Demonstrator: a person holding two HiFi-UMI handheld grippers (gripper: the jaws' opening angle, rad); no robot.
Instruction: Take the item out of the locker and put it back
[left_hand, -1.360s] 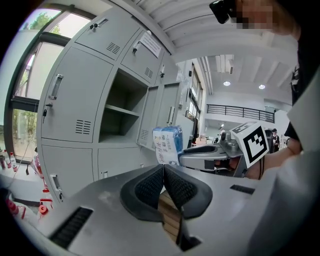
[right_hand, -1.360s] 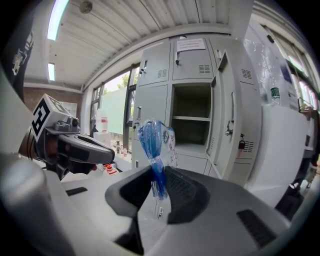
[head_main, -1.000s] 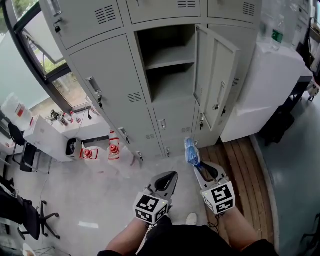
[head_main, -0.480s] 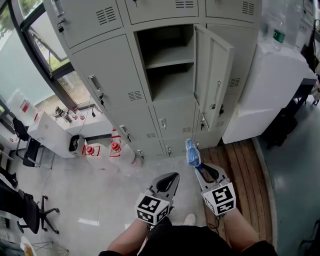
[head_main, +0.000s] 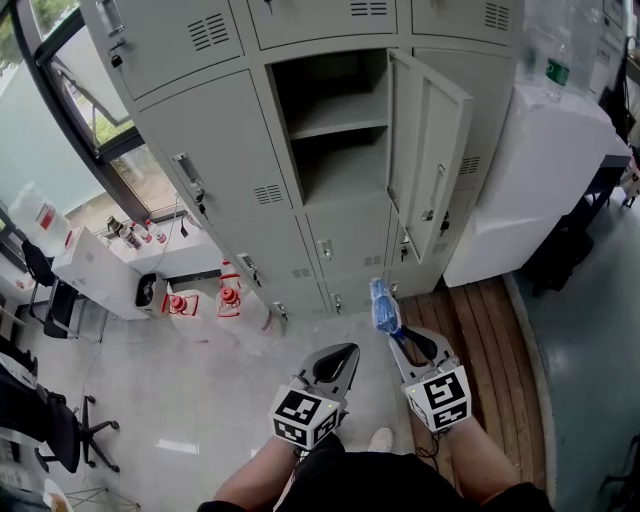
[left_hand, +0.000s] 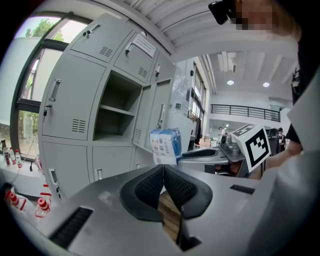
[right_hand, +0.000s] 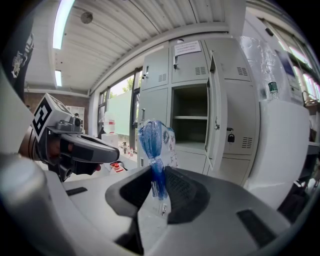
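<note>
A blue plastic packet (head_main: 383, 306) (right_hand: 154, 150) (left_hand: 166, 145) sticks up from my right gripper (head_main: 396, 335) (right_hand: 159, 186), whose pads are shut on its lower end. The grey locker (head_main: 335, 130) stands ahead with its door (head_main: 430, 165) swung open to the right; its two shelves look bare. In the right gripper view the locker's opening (right_hand: 190, 117) lies straight beyond the packet. My left gripper (head_main: 338, 358) (left_hand: 163, 185) hangs low beside the right one, jaws together, with nothing in them.
Closed locker doors (head_main: 225, 190) surround the open one. A white cabinet (head_main: 540, 170) stands right of the lockers, with a wooden platform (head_main: 495, 340) before it. At the left are a window (head_main: 80, 100), a small table with bottles (head_main: 130, 250) and office chairs (head_main: 55, 430).
The view shifted slightly; both grippers and the packet stay where they were.
</note>
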